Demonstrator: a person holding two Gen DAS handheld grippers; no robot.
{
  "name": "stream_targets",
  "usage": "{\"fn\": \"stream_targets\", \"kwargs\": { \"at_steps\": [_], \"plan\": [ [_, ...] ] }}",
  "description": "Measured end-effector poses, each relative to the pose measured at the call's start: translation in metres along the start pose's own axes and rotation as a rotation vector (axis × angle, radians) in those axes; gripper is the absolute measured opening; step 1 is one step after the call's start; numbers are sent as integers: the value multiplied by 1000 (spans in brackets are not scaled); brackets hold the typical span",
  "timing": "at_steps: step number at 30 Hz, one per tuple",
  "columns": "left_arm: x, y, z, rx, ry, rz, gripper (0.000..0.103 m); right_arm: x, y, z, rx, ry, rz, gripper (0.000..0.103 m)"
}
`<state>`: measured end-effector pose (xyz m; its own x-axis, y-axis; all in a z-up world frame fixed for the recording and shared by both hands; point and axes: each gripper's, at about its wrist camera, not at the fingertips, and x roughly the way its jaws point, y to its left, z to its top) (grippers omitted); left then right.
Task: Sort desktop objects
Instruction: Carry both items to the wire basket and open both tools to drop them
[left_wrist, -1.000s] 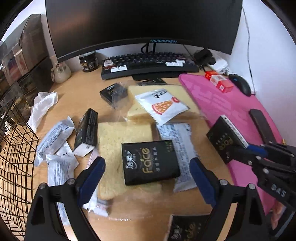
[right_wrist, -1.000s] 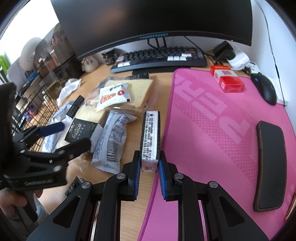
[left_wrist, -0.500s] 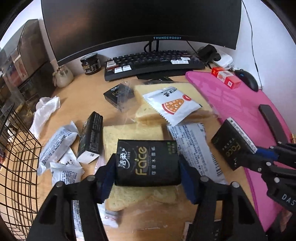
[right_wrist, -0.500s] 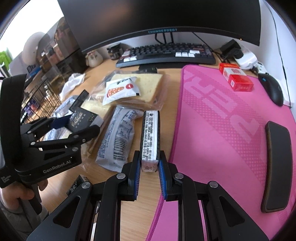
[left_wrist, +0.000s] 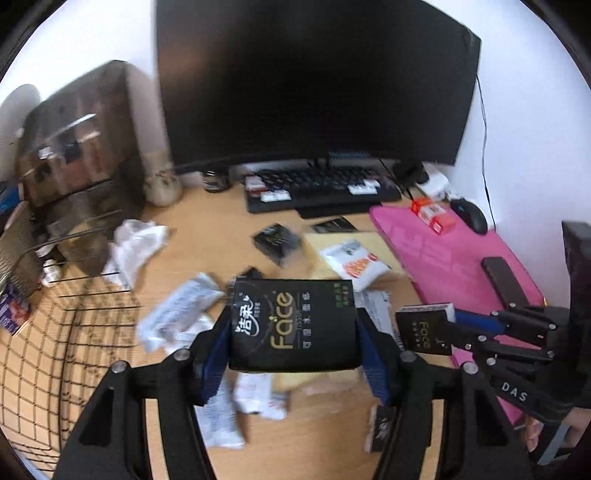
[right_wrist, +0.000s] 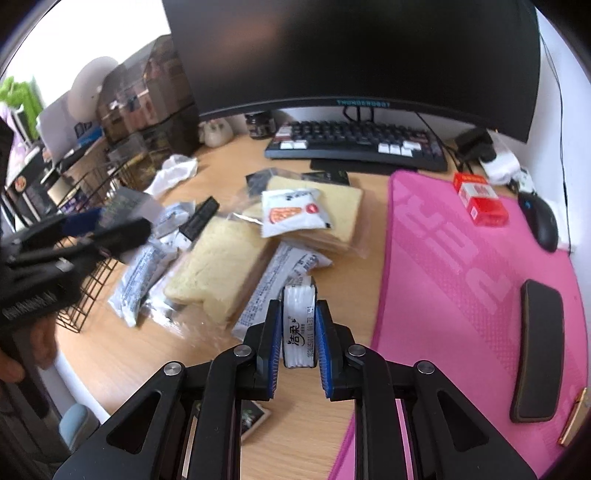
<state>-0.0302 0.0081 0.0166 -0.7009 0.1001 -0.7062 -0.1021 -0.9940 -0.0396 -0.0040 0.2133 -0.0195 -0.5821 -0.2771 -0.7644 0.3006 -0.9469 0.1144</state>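
Observation:
My left gripper (left_wrist: 293, 332) is shut on a black "Face" tissue pack (left_wrist: 293, 325) and holds it lifted above the desk. My right gripper (right_wrist: 298, 332) is shut on a second black tissue pack (right_wrist: 298, 325), seen end-on; it also shows in the left wrist view (left_wrist: 424, 328) at the right. On the wooden desk (right_wrist: 122, 354) lie two bagged bread slices (right_wrist: 221, 273), a white pizza-print packet (right_wrist: 293, 212), white wrapped packets (left_wrist: 177, 314) and further black packs (left_wrist: 275, 240). A black wire basket (left_wrist: 55, 332) stands at the left.
A monitor (right_wrist: 354, 55) and keyboard (right_wrist: 354, 144) stand at the back. A pink desk mat (right_wrist: 461, 266) carries a red box (right_wrist: 480, 205), a mouse (right_wrist: 543, 221) and a black wrist rest (right_wrist: 535, 354). Storage boxes (left_wrist: 81, 136) stand at the far left.
My left gripper closed on the Face pack and lifted it off the bread, swinging up and left. My right gripper rose with its pack.

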Motion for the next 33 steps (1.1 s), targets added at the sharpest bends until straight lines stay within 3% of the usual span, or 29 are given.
{"fn": "stream_targets", "kwargs": {
  "at_steps": [10,13,17,21,24,27,30,32,33],
  "plan": [
    [-43,43,-4,-61,-76,6,68,-41,38,19,-42,-99,-21,17],
    [-68,69,1,-103,-124,44,68,-50,78,43,-116,-142,52,17],
    [-96,129,-8,-198,-163,169,68,-53,157,74,-250,-195,186,17],
    [-101,194,-33,-335,-120,278,68,-42,241,90,-374,-186,302,17],
    [-103,225,-47,-386,-105,331,68,-13,287,90,-413,-114,373,17],
    [-97,242,-57,-417,-82,323,69,13,312,85,-423,-58,395,17],
    [-84,254,-66,-457,-2,314,70,29,317,82,-399,-24,406,21],
    [-82,258,-69,-485,19,297,73,33,316,83,-389,-19,393,30],
    [-83,259,-71,-487,17,291,77,33,316,83,-382,-20,391,41]
  ]
}}
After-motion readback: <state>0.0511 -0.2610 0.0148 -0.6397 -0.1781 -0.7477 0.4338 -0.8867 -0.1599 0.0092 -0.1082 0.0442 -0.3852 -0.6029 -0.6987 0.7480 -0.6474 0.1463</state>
